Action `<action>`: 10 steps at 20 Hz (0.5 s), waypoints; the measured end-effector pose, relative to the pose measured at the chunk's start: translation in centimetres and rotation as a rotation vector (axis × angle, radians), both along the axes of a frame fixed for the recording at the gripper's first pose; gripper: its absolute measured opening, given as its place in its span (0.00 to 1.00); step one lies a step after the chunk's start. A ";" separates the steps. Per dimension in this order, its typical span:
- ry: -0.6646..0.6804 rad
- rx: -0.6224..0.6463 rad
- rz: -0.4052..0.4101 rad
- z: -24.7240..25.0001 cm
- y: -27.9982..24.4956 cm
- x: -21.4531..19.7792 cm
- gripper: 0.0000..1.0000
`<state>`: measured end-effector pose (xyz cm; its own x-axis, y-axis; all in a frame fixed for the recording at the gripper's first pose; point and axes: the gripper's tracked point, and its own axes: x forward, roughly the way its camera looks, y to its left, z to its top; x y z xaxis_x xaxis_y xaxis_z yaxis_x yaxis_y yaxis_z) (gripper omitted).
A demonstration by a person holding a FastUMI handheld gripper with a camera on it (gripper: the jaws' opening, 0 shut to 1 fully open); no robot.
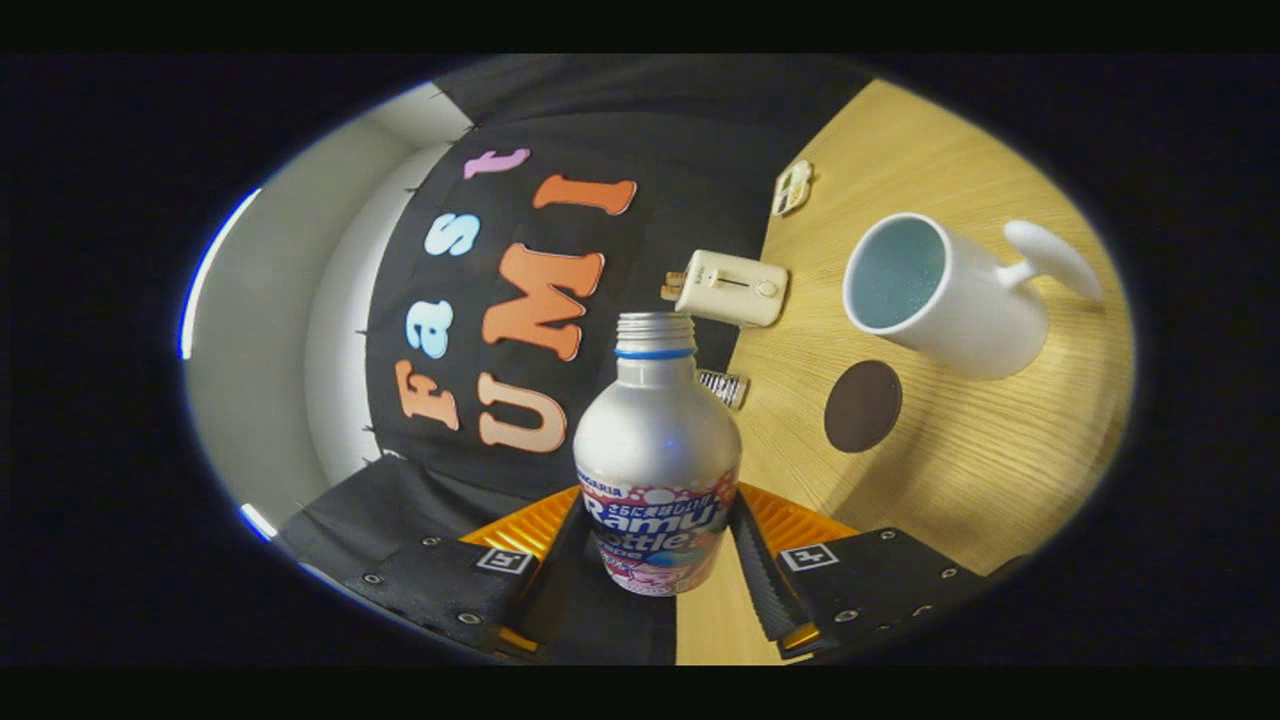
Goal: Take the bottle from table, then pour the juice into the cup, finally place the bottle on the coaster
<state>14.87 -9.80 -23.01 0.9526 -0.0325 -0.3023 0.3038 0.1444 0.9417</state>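
The fingers [657,560] are clamped on the capless bottle [656,450]; the white cup [935,295] beyond looks empty.

Wooden worktop [980,470]: white mug [935,295], dark round coaster [863,405], cream toaster [730,288], small ridged cap [724,387] rest on it

Hand-held gripper [655,560]: rolled well off level, view strongly tilted. Both fingers [762,580] closed inward, pressing opposite sides of the bottle [655,470], held between them at its lower body.
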 end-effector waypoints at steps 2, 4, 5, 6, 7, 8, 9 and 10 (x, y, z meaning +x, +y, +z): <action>-0.004 0.043 -0.033 0.1 -0.7 -0.4 0.74; 0.001 0.065 -0.042 0.2 -0.8 -0.6 0.74; 0.001 0.089 -0.051 0.3 -0.9 -0.5 0.74; -0.005 0.121 -0.068 0.4 -1.2 -0.4 0.74; -0.014 0.157 -0.089 0.6 -1.6 -0.5 0.74; -0.025 0.190 -0.107 0.7 -1.8 -0.5 0.74; -0.032 0.218 -0.122 0.6 -2.0 -0.6 0.74; -0.038 0.249 -0.138 0.5 -2.2 -0.5 0.74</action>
